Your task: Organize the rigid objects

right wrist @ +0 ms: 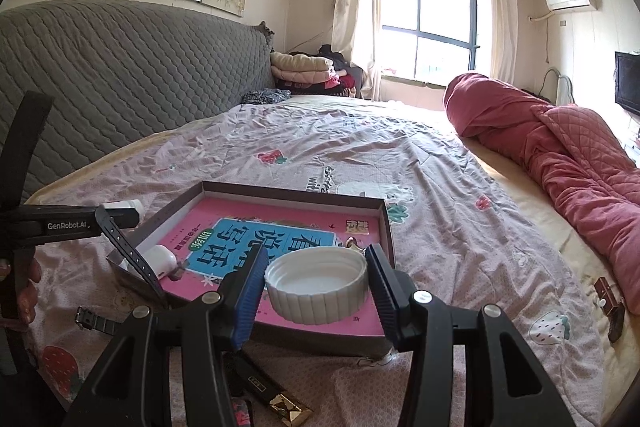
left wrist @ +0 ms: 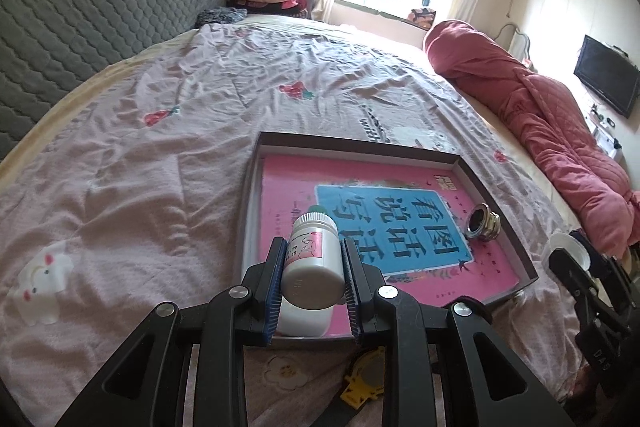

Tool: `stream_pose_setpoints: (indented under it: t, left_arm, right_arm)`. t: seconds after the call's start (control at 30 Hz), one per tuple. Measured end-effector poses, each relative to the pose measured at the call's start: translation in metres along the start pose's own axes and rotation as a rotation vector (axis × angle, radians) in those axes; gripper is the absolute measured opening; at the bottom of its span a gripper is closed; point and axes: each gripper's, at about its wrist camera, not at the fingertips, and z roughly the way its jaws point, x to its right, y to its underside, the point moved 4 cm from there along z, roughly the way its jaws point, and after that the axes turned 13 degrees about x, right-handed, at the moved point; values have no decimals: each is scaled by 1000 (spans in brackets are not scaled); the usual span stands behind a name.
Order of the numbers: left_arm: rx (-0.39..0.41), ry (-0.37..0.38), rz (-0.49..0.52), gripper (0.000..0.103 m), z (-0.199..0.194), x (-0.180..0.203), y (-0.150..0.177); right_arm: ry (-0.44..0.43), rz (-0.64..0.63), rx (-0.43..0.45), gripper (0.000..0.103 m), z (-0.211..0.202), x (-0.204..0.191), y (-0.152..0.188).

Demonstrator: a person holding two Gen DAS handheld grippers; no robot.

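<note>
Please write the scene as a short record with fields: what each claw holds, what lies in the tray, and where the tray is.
left claw: shut on white bottle
right claw: shut on white lid, open side up
tray: holds pink book and metal ring
tray place: on the bed sheet
white bunny toy: on the sheet, outside the tray

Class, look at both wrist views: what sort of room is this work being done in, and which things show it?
Most likely a home bedroom. A wide bed with a printed sheet fills the view, backed by a quilted grey headboard, with a rolled red quilt along its edge.
</note>
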Motion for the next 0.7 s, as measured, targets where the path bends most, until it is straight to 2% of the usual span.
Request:
stream_pose_setpoints:
  t: [0.33,0.7]
  left_arm:
    - [-42,59,32,27,14,21,14]
    - [-72,83,44,27,27,31,25]
  right_arm:
    - [6,10,-34,50,11,3,10]
    - [16,24,-44,50,16,10,13]
